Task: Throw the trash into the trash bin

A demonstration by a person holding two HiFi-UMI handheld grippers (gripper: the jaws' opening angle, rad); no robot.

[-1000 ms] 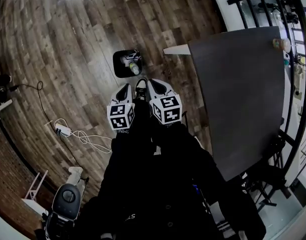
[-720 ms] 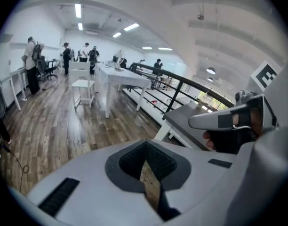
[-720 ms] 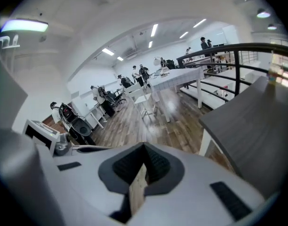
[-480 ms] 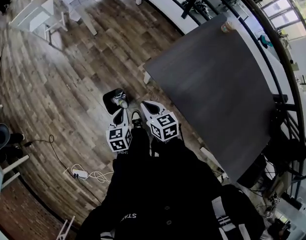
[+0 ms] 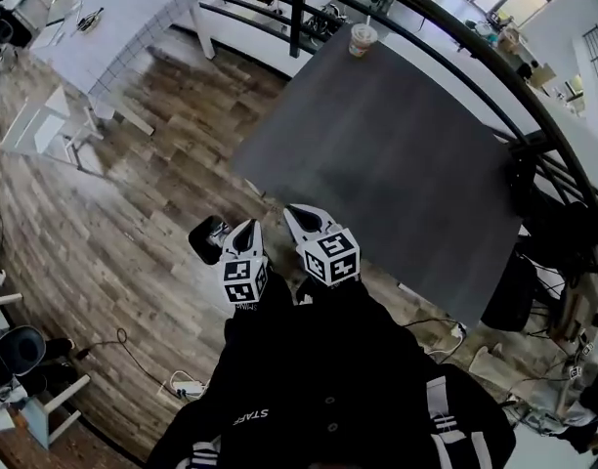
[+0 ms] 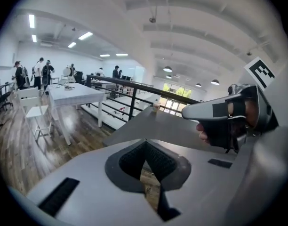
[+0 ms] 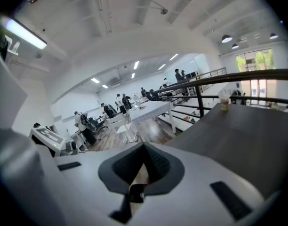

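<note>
The left claw [image 5: 248,225] and right claw [image 5: 297,210] sit side by side just below the middle of the head view, both pointing toward the top of the frame, each with its marker cube facing the camera. In the left gripper view the jaws are together at the tips with nothing between them; only a sliver of floor [image 5: 133,223] shows through the gap lower down. In the right gripper view the jaws are likewise pressed together and empty.

The bin [image 5: 207,238] stands on the wood floor just left of the left claw, at the centre left of the head view. The claw covers part of it, and what lies inside cannot be made out. Neither claw touches it.

A dark bench [image 5: 397,164] fills the upper right of the head view, its near corner just above the right claw. A cup [image 5: 362,37] stands alone at its far edge, near the top of the frame, well apart from both claws. A black railing [image 5: 299,8] curves behind that edge.

A white bench [image 5: 133,18] stands at the upper left, with a white chair [image 5: 40,125] below it. A power strip [image 5: 187,389] with a coiled cable lies on the floor at the lower left. The person's black jacket [image 5: 319,379] takes up the bottom centre. In the left gripper view a hand [image 6: 203,133] grips the right claw's handle at the right edge, and people [image 6: 40,72] stand far off at the left.
</note>
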